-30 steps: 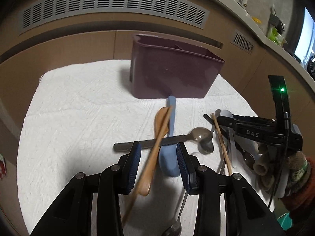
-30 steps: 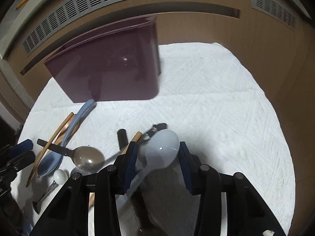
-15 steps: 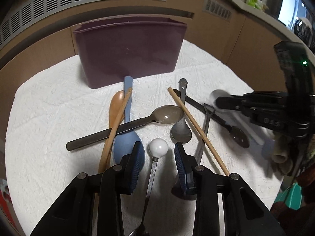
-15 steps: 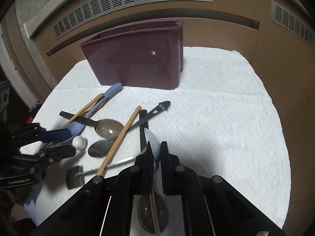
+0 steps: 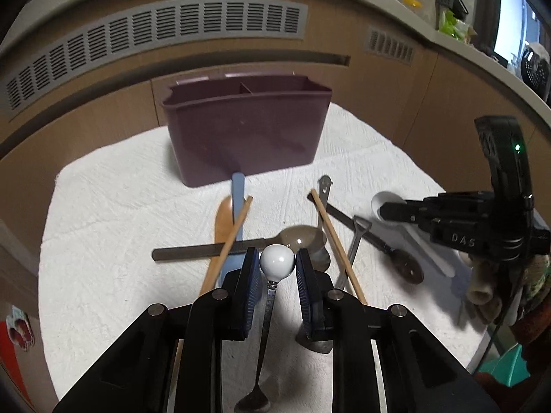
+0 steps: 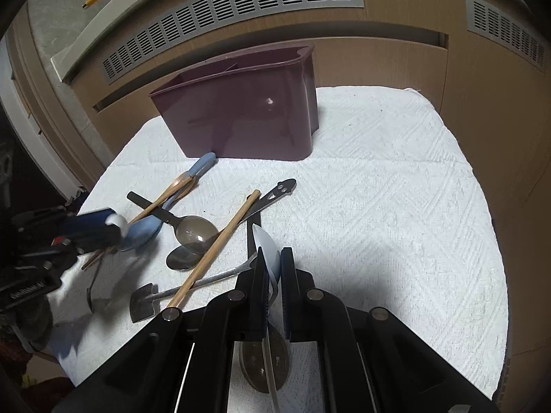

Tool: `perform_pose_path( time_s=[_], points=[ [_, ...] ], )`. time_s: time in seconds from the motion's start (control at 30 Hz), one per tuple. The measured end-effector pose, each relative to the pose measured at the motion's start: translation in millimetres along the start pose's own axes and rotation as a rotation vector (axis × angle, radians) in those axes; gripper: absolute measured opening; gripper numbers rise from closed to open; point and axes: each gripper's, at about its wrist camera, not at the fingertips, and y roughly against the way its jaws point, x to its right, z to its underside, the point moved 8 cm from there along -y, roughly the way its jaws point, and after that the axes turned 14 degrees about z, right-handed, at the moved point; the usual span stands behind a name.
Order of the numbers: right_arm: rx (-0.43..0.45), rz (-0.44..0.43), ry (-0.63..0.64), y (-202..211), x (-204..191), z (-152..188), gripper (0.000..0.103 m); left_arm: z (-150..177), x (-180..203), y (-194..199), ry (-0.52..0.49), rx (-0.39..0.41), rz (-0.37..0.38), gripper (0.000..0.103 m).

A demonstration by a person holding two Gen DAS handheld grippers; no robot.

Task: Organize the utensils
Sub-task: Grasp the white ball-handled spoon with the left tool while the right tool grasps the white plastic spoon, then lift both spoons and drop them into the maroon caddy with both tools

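Left wrist view: the left gripper [image 5: 277, 262] is clamping the white ball end [image 5: 277, 262] of a slim metal spoon [image 5: 267, 313], its blue pads [image 5: 253, 275] having just been closing and now pressing on either side of the ball; the spoon's shaft is hanging down between the jaws toward the camera. Beyond the jaws, a dark-handled metal spoon [image 5: 241, 246], a blue spoon [image 5: 237, 189], a wooden spoon [image 5: 222, 220] and two wooden chopsticks [image 5: 335, 244] are lying crossed on the white towel [image 5: 113, 241]. Farther ahead the purple utensil caddy [image 5: 248, 130] is standing upright, its divider showing. Right of the jaws, the right gripper [image 5: 385, 210] is carrying a white plastic spoon [image 5: 413, 232].

Right wrist view: the right gripper's jaws are standing narrow, pinching the white plastic spoon edge-on, bowl pointing forward. Left of the jaws a chopstick is resting over a small shovel-shaped spoon [image 6: 155, 299]; a flat steel handle with cut-outs [image 6: 275, 194] is lying ahead.
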Motion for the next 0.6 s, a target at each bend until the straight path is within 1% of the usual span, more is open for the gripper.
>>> perform_pose_path(
  time_s=[0.13,0.2,0.33,0.5,0.57,0.6],
  points=[
    [0.043,0.003,0.007,10.8,-1.5,-7.1,0.006,-7.4,-2.8,10.4,0.024,0.039,-0.004,0.022],
    [0.068,-0.005,0.008,17.9,-3.0,-11.9,0.006,-10.8,-4.9,15.7,0.046,0.065,0.006,0.022],
    [0.114,-0.032,-0.005,31.3,-5.7,-22.2,0.006,-23.3,-9.1,35.3,0.079,0.145,0.035,0.022],
    [0.176,-0.079,-0.037,47.5,-9.0,-46.4,0.006,-51.6,-11.0,67.4,0.080,0.263,0.063,0.022],
    [0.199,-0.105,-0.054,54.8,-10.8,-60.0,0.006,-69.7,-11.5,78.4,0.074,0.297,0.079,0.022],
    [0.225,-0.127,-0.058,61.6,-11.9,-73.0,0.006,-84.4,-11.1,84.6,0.066,0.317,0.093,0.022]
  ],
)
